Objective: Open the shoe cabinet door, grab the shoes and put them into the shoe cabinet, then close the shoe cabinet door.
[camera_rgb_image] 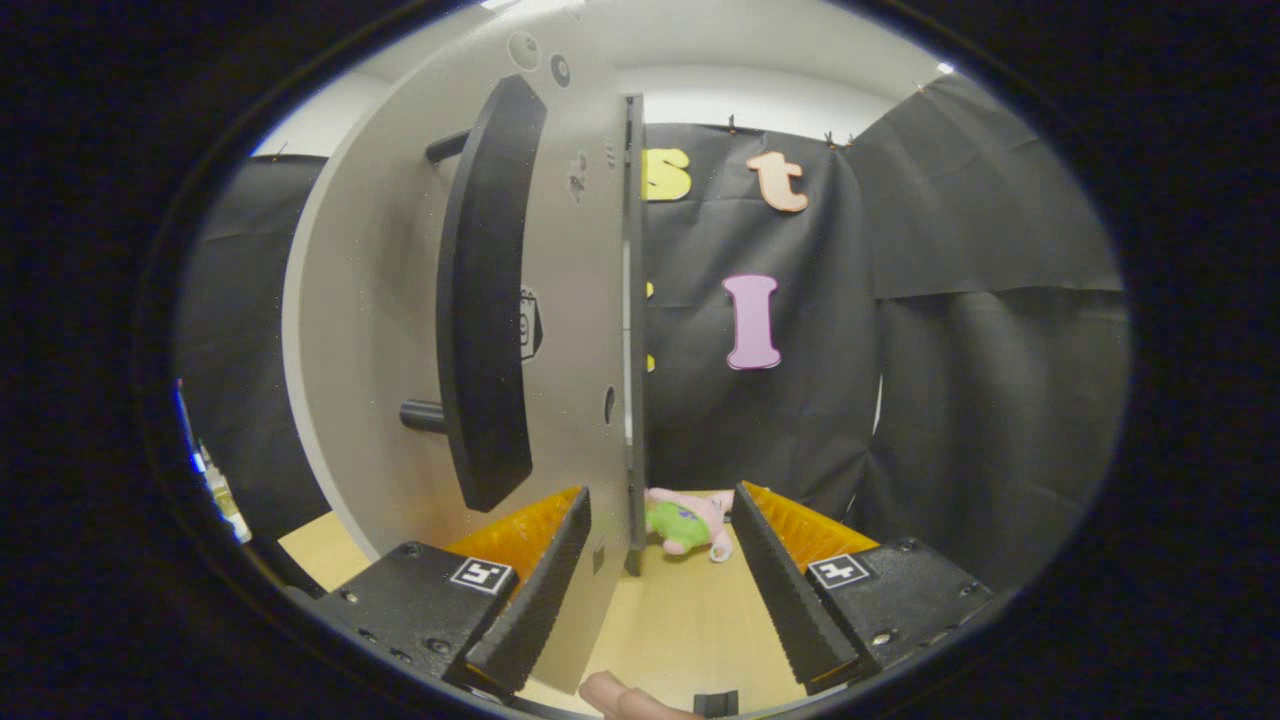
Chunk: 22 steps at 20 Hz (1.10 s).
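The grey shoe cabinet door (370, 300) stands ajar and nearly edge-on to me, with its dark edge (633, 300) running upright just ahead of my fingers. A long black bar handle (485, 300) is fixed on two short posts to the door's face, above my left finger. My gripper (662, 495) is open. The door's lower edge reaches down between the fingers, close by the left finger (540, 580), and the right finger (780, 580) stands well clear of it.
A pink and green plush toy (690, 520) lies on the light wooden surface (680, 620) just beyond the fingertips. A person's fingertip (620, 700) shows below the fingers. Black cloth (950, 350) walls the right and back.
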Tool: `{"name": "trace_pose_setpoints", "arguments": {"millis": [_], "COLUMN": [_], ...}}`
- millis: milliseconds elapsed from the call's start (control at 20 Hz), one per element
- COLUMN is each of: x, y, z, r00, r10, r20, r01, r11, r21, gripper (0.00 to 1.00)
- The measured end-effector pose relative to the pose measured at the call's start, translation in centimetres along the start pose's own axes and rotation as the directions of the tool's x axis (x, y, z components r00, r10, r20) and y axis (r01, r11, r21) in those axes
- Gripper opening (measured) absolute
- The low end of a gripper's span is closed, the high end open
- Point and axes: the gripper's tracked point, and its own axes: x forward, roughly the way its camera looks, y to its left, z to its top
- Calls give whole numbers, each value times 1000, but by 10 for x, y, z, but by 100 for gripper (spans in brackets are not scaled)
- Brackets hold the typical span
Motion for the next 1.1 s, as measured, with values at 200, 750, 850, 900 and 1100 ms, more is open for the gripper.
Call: {"name": "trace_pose_setpoints", "arguments": {"millis": [200, 750, 850, 900, 1100], "x": [1, 22, 28, 30, 38], "y": [22, 77, 84, 87, 104], "z": [6, -1, -1, 1, 5], "r00": [999, 998, 998, 998, 997], "r10": [-22, 50, 49, 44, 24], "r20": [37, 32, 39, 49, 75], "r01": [23, -52, -52, -48, -26], "r11": [1000, 997, 995, 995, 999], "r21": [-6, 63, 85, 92, 32], "gripper": [93, 93, 93, 93, 93]}}
